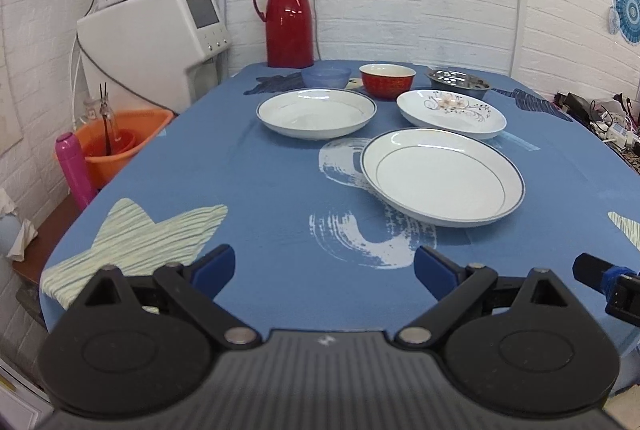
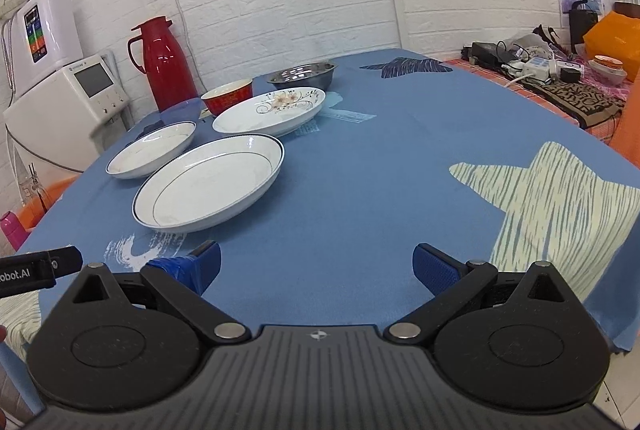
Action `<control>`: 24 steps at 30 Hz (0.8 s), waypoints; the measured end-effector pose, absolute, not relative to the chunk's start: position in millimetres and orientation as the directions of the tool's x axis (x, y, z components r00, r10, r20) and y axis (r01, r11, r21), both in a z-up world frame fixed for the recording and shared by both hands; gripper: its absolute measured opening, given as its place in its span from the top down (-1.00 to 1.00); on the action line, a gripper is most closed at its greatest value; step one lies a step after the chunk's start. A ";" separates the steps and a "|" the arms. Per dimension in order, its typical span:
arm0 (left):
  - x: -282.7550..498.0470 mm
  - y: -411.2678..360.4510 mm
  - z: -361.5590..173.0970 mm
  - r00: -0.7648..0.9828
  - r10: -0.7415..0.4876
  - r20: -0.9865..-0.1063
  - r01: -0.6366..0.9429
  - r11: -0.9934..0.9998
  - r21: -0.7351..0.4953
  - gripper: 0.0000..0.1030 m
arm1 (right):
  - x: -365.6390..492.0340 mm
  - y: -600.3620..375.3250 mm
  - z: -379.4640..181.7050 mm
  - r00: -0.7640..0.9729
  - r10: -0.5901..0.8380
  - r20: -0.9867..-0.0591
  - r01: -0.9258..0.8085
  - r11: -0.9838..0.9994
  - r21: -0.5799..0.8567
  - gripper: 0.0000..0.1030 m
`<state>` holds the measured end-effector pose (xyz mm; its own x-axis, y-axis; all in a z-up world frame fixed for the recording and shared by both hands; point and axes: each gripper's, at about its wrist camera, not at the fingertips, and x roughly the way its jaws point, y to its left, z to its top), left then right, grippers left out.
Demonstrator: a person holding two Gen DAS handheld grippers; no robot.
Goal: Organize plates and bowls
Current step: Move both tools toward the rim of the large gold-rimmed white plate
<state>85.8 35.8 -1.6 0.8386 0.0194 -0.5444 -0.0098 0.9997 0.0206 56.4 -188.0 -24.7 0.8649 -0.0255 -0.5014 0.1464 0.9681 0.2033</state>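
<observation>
Plates sit well ahead on the bench (image 1: 260,190), bowls behind them. Both my left tongs (image 1: 324,266) and right tongs (image 2: 316,262) hang released, empty. I'd take the nearest rimmed plate (image 1: 442,176) by its edge, low and level, to stack it.

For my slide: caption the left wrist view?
Open left hand-held gripper faces three plates and three bowls on a blue tablecloth.

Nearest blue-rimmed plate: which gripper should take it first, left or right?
Probably left. In the left wrist view the nearest blue-rimmed plate lies nearly ahead of the open left gripper, slightly right. In the right wrist view it sits off to the left of the open right gripper. Both hold nothing.
</observation>
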 end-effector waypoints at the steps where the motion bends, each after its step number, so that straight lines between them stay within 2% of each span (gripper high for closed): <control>1: 90.5 37.0 0.5 0.838 0.027 -0.545 -0.015 1.000 0.026 -0.85 | 61.7 -186.7 -21.8 0.864 -0.022 -0.503 0.141 0.970 0.199 -0.75; 5: 114.9 38.0 6.7 0.834 0.076 -0.546 -0.045 0.997 0.070 -0.85 | 88.2 -181.9 -13.2 0.857 -0.017 -0.515 0.121 0.978 0.168 -0.75; 13: 190.6 30.8 11.2 0.804 0.084 -0.589 -0.045 0.996 0.080 -0.85 | 163.5 -188.8 -7.8 0.833 0.027 -0.552 0.066 0.987 0.148 -0.75; 18: 240.4 18.3 13.5 0.767 0.109 -0.632 -0.045 0.992 0.116 -0.85 | 211.5 -198.2 -15.0 0.781 0.076 -0.620 0.031 0.987 0.160 -0.75; 24: 260.9 18.0 10.3 0.719 0.089 -0.689 -0.021 0.994 0.106 -0.85 | 231.8 -203.7 -19.0 0.728 0.108 -0.677 0.014 0.985 0.173 -0.75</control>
<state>260.9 18.0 10.3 0.7191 0.0890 -0.6892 -0.0210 0.9941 0.1064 231.8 -203.7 -19.0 0.7278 0.1083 -0.6772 0.0141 0.9849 0.1726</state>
